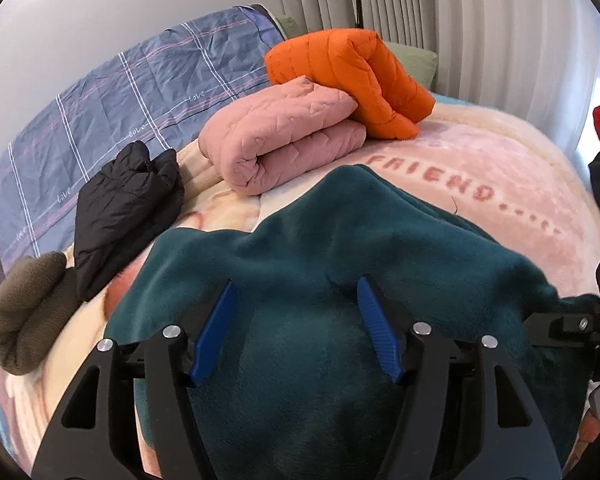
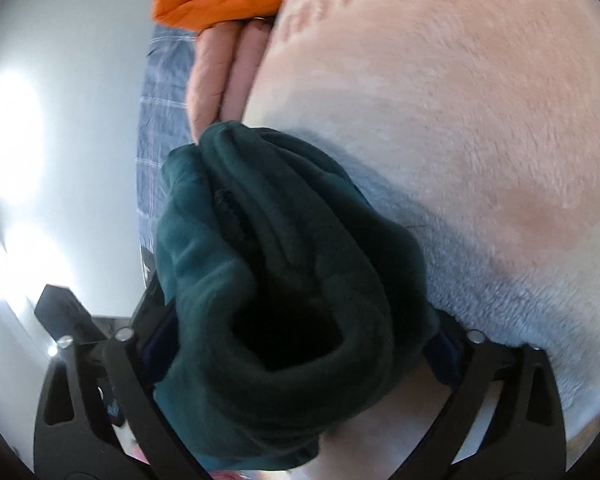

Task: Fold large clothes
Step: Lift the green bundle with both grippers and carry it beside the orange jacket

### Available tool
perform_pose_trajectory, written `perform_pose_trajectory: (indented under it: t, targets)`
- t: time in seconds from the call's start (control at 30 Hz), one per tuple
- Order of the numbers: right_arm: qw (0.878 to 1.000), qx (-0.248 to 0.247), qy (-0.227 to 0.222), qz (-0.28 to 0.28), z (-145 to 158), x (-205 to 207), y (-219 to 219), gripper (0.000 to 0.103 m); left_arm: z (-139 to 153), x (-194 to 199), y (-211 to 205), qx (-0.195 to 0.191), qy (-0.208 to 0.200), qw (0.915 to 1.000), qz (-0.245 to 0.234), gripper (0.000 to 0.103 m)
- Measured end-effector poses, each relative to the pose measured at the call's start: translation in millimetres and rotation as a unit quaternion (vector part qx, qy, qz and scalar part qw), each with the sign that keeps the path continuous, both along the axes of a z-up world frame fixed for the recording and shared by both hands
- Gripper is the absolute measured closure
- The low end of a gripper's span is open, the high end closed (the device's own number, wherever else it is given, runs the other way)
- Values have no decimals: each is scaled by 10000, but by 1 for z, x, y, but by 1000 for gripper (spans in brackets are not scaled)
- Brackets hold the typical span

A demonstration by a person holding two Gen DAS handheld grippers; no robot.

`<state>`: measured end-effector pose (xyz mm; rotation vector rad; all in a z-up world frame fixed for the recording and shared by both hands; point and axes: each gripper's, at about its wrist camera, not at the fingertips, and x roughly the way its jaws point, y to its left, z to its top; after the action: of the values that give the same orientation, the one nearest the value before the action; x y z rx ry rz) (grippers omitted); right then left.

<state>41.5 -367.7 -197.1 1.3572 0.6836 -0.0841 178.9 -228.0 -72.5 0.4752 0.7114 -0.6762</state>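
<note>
A dark teal fleece garment (image 1: 340,240) lies bunched on the pink plush blanket (image 1: 480,168). My left gripper (image 1: 296,292) stands wide open, its blue pads (image 1: 216,332) pushed under a fold of the fleece, which drapes over the fingertips. In the right wrist view the same teal fleece (image 2: 268,264) is bunched in thick folds between the fingers of my right gripper (image 2: 300,312); the fabric hides the pads, and the jaws look closed on the bundle. The right gripper's black body also shows at the right edge of the left wrist view (image 1: 580,320), holding the fleece's corner.
Folded pink quilted jacket (image 1: 284,132) and orange puffer jacket (image 1: 348,76) lie at the back of the bed. A black puffer (image 1: 128,208) and a brown fleece (image 1: 28,312) lie on the left. A blue checked sheet (image 1: 140,92) and grey curtains (image 1: 440,8) are behind.
</note>
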Motion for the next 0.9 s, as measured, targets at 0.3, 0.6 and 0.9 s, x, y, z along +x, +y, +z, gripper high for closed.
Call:
perform_pose_trajectory:
  t: [0.3, 0.6, 0.9]
  targets:
    - [9964, -820, -115, 183, 13, 1, -4, 14, 50, 16, 98, -1981, 295, 9772, 704, 9]
    - [9938, -1068, -179, 239, 14, 5, -2, 13, -48, 91, 155, -3300, 2792, 8897, 1469, 5]
    - [9957, -885, -185, 203, 8, 10, -5, 9, -104, 124, 135, -4136, 3826, 8216, 872, 1]
